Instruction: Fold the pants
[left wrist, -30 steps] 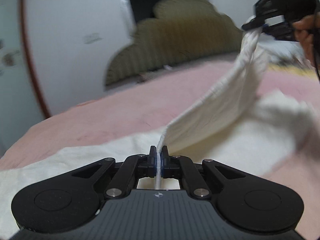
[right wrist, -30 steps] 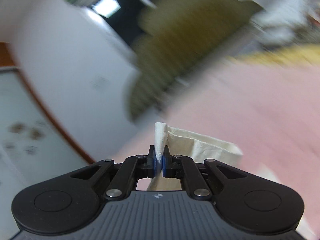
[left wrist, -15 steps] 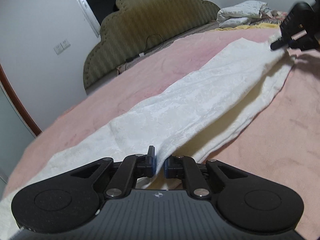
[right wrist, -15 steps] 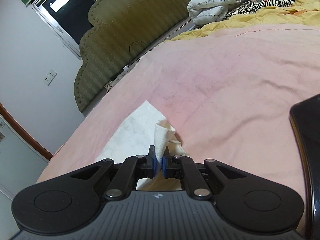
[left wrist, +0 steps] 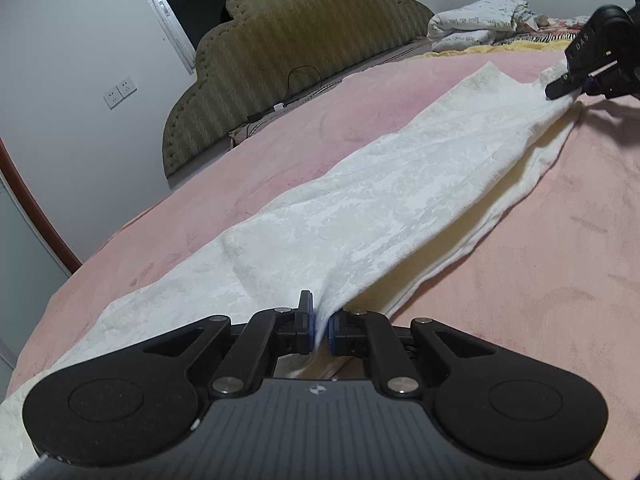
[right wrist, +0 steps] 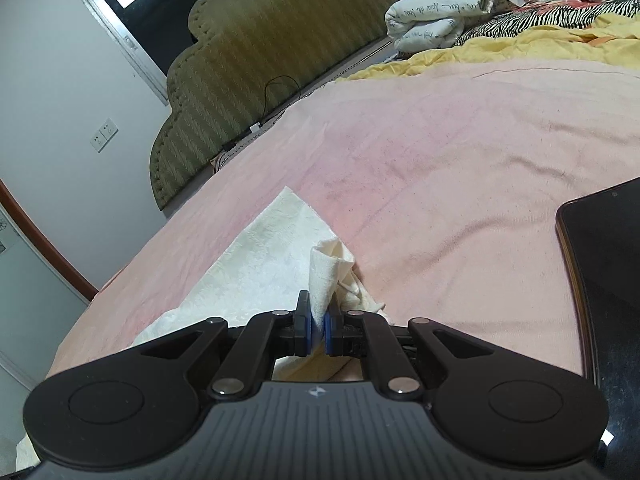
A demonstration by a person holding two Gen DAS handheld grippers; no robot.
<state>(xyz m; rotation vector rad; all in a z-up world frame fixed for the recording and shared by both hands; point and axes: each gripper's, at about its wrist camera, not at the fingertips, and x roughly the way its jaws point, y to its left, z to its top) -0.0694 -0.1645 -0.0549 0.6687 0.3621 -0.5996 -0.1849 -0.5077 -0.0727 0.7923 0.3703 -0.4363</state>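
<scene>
White pants [left wrist: 380, 200] lie stretched along the pink bed [left wrist: 560, 280], one leg folded over the other. My left gripper [left wrist: 320, 326] sits low at the near end, its jaws narrowly apart with a fold of the pants pinched between the blue pads. At the far end, top right in the left wrist view, my right gripper [left wrist: 560, 90] holds the other end down on the bed. In the right wrist view my right gripper [right wrist: 318, 330] is shut on a bunched corner of the pants [right wrist: 260, 256], which spread away to the left.
An olive padded headboard [left wrist: 280, 60] stands against the wall beyond the bed. Folded bedding [right wrist: 440, 12] and a yellow blanket [right wrist: 520, 48] lie at the far right. A dark flat device [right wrist: 600, 280] rests on the bed right of my right gripper.
Both grippers came down, the right one the most, and the lifted pants leg now lies flat over the other. The left jaws stand slightly wider than a second ago.
</scene>
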